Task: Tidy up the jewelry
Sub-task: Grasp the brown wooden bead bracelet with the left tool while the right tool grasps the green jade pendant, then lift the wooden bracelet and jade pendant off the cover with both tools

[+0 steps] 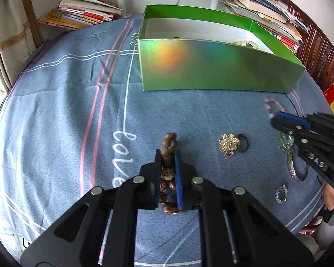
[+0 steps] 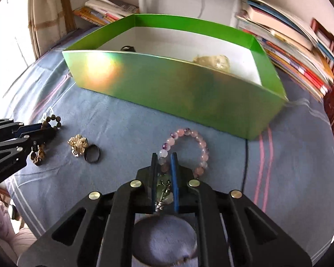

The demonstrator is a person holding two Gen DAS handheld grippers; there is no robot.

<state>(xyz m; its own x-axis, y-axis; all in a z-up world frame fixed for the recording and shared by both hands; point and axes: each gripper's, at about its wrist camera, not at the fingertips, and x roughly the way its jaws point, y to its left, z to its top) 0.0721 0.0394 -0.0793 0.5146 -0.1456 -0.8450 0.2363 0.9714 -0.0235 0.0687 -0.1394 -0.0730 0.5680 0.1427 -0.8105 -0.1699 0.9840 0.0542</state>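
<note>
A brown bead bracelet [image 1: 169,146] lies flat well in front of the open green box [image 1: 211,66]; a pink bead bracelet [image 2: 184,149] lies just before the box's front wall; between them sit a gold flower brooch [image 1: 229,143] touching a dark ring [image 1: 243,142]

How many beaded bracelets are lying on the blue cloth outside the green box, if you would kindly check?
2. The brown bead bracelet sits between the left gripper's jaws; the pink bead bracelet sits between the right gripper's jaws. More may be hidden inside the box.
</note>
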